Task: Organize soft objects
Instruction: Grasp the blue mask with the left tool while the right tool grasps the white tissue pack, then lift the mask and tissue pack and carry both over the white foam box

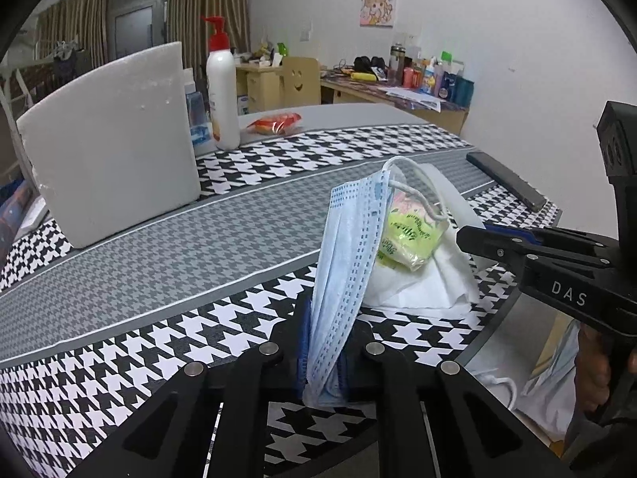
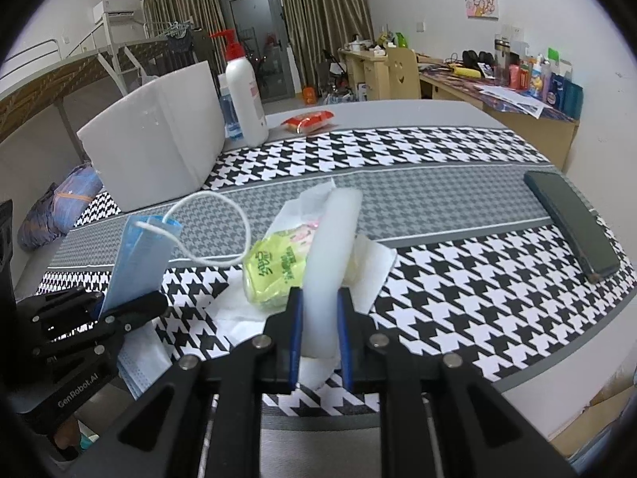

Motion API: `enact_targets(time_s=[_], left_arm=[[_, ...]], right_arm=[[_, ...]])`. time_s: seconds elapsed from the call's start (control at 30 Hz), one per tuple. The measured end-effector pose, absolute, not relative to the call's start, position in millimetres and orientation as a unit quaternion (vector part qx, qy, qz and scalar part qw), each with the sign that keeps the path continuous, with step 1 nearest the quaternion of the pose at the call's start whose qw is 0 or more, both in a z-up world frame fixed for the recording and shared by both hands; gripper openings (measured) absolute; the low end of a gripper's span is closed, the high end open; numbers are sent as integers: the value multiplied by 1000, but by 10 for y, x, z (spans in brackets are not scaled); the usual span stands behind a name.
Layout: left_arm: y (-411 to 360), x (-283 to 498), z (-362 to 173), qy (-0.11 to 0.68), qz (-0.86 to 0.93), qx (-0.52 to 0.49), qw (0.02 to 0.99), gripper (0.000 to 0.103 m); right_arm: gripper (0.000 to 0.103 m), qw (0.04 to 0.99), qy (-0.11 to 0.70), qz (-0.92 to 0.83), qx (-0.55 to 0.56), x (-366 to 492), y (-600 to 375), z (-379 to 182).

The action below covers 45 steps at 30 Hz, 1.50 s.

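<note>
My left gripper point(image 1: 323, 352) is shut on a blue face mask point(image 1: 348, 247) and holds it upright over the table's front edge; the mask also shows in the right wrist view point(image 2: 137, 257), its white ear loop point(image 2: 223, 215) arching up. My right gripper point(image 2: 319, 332) is shut on a white foam strip point(image 2: 332, 247) that stands on edge. Between them a green tissue pack point(image 2: 274, 269) lies on white paper tissues point(image 2: 372, 271); the pack also shows in the left wrist view point(image 1: 406, 235). The right gripper appears there from the side point(image 1: 473, 239).
A white foam block point(image 1: 111, 143) stands at the back left beside a white pump bottle point(image 1: 222, 91) and a red snack packet point(image 1: 276, 122). A dark phone point(image 2: 573, 221) lies at the right on the houndstooth cloth point(image 2: 458, 279). Another mask point(image 2: 139, 362) hangs at the front edge.
</note>
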<state>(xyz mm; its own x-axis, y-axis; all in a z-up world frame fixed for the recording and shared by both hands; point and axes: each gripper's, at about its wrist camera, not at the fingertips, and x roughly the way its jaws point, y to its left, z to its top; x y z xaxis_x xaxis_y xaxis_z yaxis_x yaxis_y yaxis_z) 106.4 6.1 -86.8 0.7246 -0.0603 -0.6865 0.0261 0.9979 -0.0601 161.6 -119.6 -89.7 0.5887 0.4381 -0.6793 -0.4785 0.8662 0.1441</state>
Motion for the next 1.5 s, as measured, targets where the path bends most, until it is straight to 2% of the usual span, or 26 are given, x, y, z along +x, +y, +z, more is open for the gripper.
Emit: enact_targets(time_s=[1.5], left_arm=[[489, 921, -184, 285, 28, -20, 958, 12]], right_arm=[[20, 909, 292, 294, -39, 1518, -940, -334]])
